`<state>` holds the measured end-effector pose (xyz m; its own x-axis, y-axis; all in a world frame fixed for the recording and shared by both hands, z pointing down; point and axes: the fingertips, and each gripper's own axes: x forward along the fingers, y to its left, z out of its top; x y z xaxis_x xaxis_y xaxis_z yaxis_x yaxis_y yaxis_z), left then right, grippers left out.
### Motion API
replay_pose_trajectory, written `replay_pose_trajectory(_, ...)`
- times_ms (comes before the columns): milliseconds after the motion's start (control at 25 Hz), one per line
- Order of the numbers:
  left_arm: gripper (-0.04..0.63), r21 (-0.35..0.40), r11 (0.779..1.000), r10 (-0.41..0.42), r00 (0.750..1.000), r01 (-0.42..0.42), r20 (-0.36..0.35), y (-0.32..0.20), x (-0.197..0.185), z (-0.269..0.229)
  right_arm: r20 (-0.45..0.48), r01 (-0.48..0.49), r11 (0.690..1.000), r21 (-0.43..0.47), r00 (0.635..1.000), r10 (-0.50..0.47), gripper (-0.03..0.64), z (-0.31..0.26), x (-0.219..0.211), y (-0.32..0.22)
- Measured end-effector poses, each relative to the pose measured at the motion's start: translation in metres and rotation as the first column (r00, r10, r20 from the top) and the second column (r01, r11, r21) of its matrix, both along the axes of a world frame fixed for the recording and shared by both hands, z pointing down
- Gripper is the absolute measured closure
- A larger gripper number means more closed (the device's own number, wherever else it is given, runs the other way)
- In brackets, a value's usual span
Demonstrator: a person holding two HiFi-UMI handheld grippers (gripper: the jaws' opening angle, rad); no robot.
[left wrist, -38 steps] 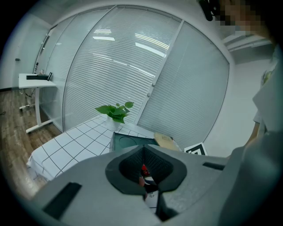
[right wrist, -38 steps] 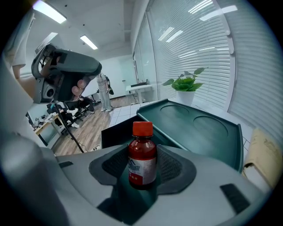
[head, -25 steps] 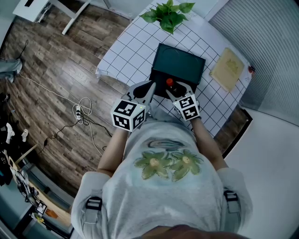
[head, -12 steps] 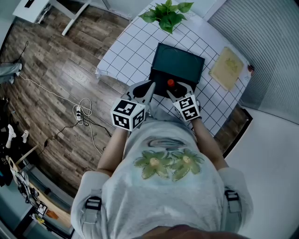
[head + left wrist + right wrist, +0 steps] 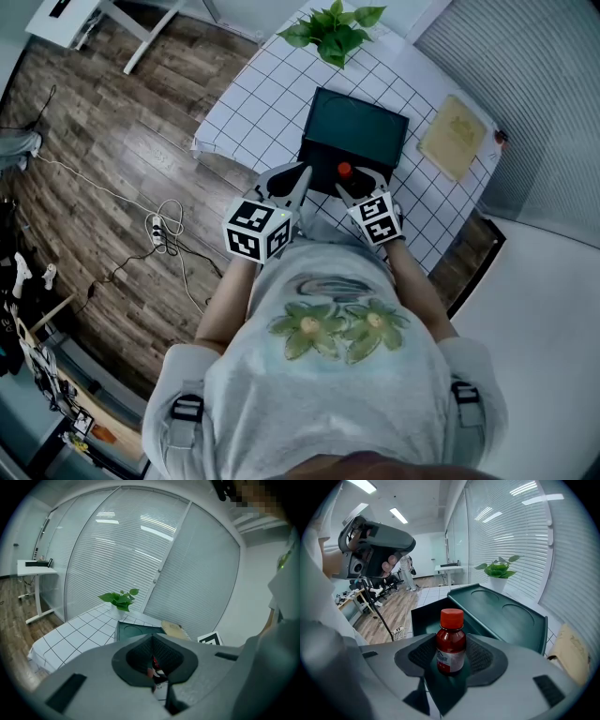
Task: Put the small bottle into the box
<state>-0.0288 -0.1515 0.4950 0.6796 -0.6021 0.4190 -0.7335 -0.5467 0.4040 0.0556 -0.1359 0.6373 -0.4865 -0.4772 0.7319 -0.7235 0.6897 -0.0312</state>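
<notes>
Right gripper (image 5: pixel 451 659) jaws clamped on the small bottle (image 5: pixel 451 641), pads pressing both sides of the lower body. Bottle upright: dark red-brown glass, red screw cap, white label. It is held in the air just in front of the near wall of the box (image 5: pixel 422 617), apart from it. The box is dark green and open, its lid (image 5: pixel 502 609) tilted back with two round recesses showing on the inner face.

Left gripper (image 5: pixel 153 640) jaws closed tip to tip, nothing gripped. A bit of red shows through the hollow between the pads, too small to make out. In the head view it sits just beside the right gripper, at the near left corner of the box, and both marker cubes (image 5: pixel 256 231) are close to the person's chest.

The box sits on a table (image 5: pixel 253 103) with a white grid-pattern cloth. Potted green plant (image 5: pixel 334 28) at the far edge, behind the lid. A flat tan mat (image 5: pixel 453 138) lies to the right of the box, well apart. Beyond the table are wood floor, a power strip with cables (image 5: pixel 160 225), and a white desk (image 5: pixel 36 566) by the blinds.
</notes>
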Motion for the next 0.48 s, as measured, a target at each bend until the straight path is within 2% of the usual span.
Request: replay_pose_trajectory(480,0.588,0.006,1.0,-0.001,1.0,0.002,-0.002,0.0044,-0.0041,-0.0003,-0.022,-0.004,1.0,-0.005,1.0,0.004,0.417,-0.0024,0.0027,0.0072)
